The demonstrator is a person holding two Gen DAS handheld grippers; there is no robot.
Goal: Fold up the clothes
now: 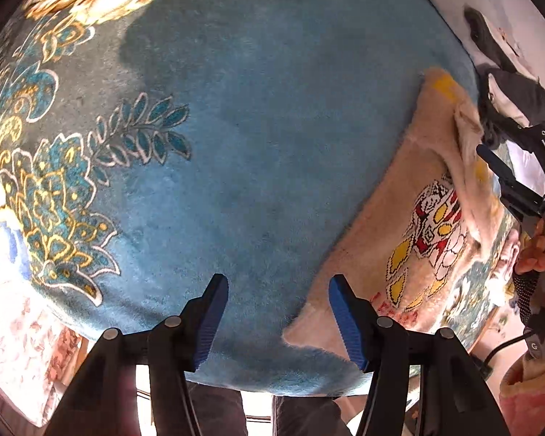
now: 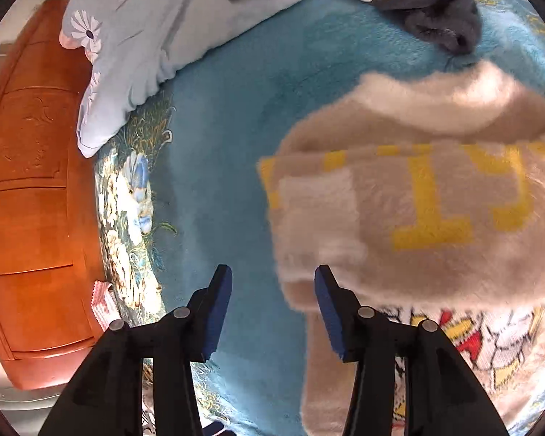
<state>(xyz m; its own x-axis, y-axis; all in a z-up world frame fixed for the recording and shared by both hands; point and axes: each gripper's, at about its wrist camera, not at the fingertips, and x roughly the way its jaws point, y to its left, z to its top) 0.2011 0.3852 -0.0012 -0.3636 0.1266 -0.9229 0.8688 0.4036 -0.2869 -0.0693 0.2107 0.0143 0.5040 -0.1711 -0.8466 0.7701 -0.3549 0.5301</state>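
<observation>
1. The left tongs [image 1: 278, 318] hang above a blue plush blanket [image 1: 258, 116] with a floral border, their blue-padded fingers [image 1: 210, 321] spread apart and holding nothing.
2. A fuzzy beige sweater [image 1: 410, 225] with a red, yellow and black cartoon figure lies on the blanket to the right of the left tongs; its lower corner sits just beside the right-hand finger of those tongs.
3. In the left wrist view the right tongs [image 1: 490, 160] show at the right edge by the sweater's folded-over part, with a hand [image 1: 532, 254] on the handle; from there I cannot tell how their jaws stand.
4. In the right wrist view the right tongs [image 2: 272, 309] are spread apart and empty, over the blanket at the sweater's left edge.
5. There the sweater [image 2: 418, 200] is folded over itself, yellow lettering on the upper layer and the cartoon print below.
6. A pale blue pillow [image 2: 134, 36] with a flower motif lies by an orange wooden headboard [image 2: 32, 196], and a grey garment [image 2: 443, 11] is heaped beyond the sweater.
</observation>
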